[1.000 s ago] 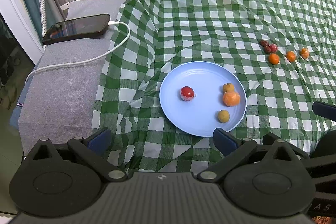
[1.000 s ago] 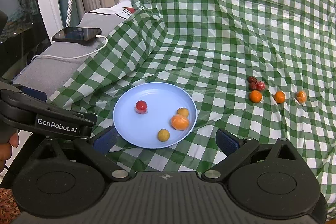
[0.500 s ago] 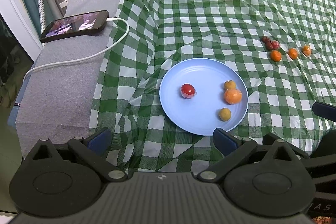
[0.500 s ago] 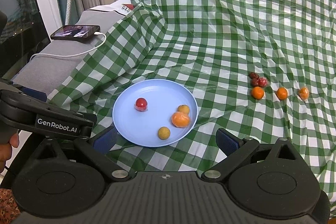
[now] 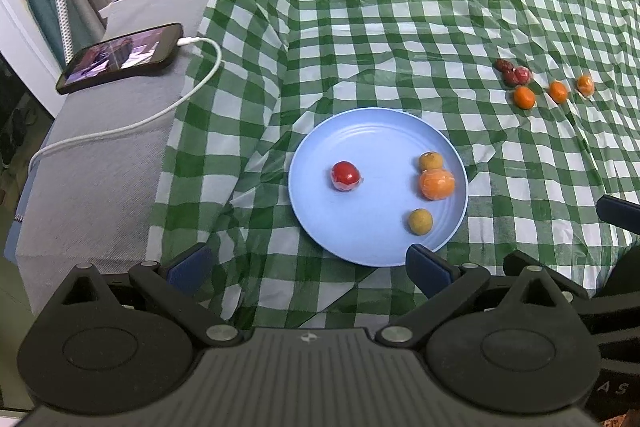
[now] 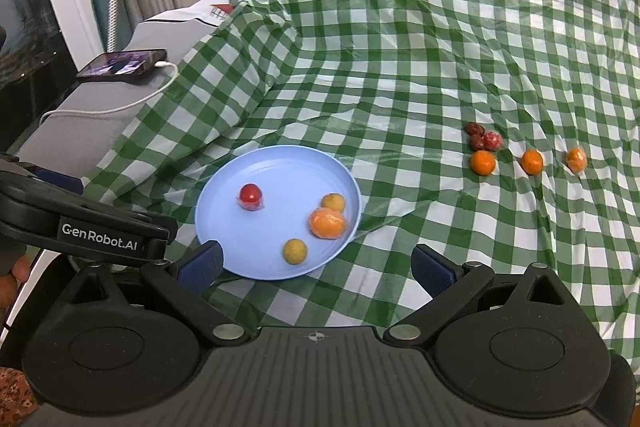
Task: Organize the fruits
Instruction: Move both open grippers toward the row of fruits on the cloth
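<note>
Both the left gripper (image 5: 308, 263) and the right gripper (image 6: 316, 263) hang wide apart and empty near the blue plate (image 6: 224, 195), which has four fruits, so more little oranges (image 6: 532, 161) on the checked cloth (image 6: 400, 67) can go in

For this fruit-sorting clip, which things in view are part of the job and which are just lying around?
Part of the job:
blue plate
red fruit, big orange fruit and two yellow fruits on it
row of small oranges and dark red fruits on the checked cloth

Lying about:
phone
white cable
</note>
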### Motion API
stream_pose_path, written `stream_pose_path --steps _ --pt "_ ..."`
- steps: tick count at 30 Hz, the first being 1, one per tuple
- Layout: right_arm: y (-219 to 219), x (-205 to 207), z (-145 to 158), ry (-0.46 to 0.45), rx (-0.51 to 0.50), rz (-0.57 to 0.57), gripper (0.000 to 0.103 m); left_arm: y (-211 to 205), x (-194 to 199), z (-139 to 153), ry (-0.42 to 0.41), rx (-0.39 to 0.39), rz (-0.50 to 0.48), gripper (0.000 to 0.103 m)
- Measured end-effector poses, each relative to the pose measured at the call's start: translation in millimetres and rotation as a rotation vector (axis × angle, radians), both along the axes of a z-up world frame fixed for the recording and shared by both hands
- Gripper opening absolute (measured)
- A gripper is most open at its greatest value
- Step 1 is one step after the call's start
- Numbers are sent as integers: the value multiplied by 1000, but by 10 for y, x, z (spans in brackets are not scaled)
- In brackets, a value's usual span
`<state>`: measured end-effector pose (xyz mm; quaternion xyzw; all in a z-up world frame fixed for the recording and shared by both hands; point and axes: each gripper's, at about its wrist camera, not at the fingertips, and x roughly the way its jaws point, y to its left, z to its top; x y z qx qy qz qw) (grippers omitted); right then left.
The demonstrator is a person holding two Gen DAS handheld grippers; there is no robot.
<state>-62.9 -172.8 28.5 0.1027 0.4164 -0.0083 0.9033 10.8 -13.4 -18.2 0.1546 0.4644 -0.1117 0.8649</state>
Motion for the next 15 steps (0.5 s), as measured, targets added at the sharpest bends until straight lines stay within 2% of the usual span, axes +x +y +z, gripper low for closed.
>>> stream_pose_path --steps 10,15 --pt "-455 35 -205 17 10 -116 100 -418 161 -102 25 46 -61 103" --pt "-901 45 -394 23 -27 -216 100 -827 276 -163 12 35 -124 103"
